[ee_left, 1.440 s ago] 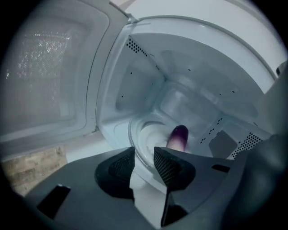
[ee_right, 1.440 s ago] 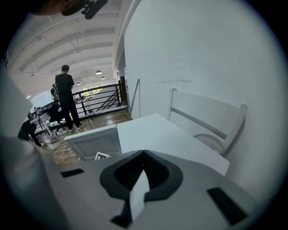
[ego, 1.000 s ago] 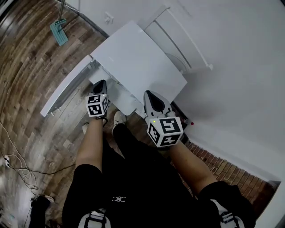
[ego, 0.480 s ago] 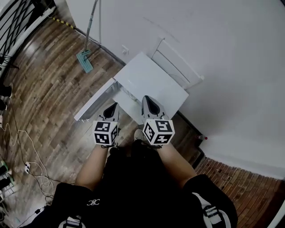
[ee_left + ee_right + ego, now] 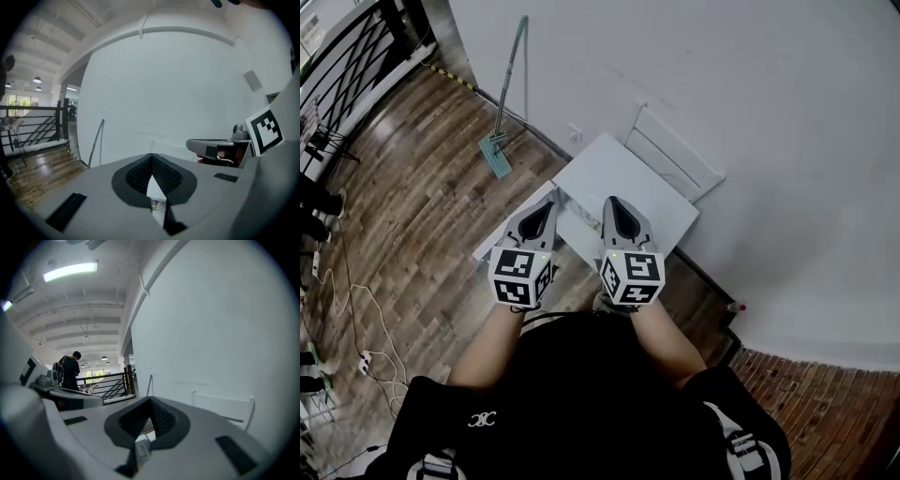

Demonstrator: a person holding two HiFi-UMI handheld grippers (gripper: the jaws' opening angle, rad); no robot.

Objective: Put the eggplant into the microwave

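Fingers (image 5: 138,174) of the left gripper (image 5: 544,211): clenched, tips meeting, nothing between them. Fingers (image 5: 161,417) of the right gripper (image 5: 615,206): likewise clenched and empty.

Both grippers are held side by side, near each other, in front of the person's chest. They point toward the white wall (image 5: 741,84), and their marker cubes (image 5: 520,277) face the head camera.

Below them in the head view, the white microwave (image 5: 619,173) stands close to that wall. Its door (image 5: 492,242) is swung open to the left over the wood floor (image 5: 403,206). The grippers hide its cavity, and the eggplant cannot be made out in any view.

A white chair (image 5: 675,159) stands between the microwave and the wall. A mop (image 5: 511,103) leans on the wall further left. Cables (image 5: 347,323) lie on the floor at the left edge.
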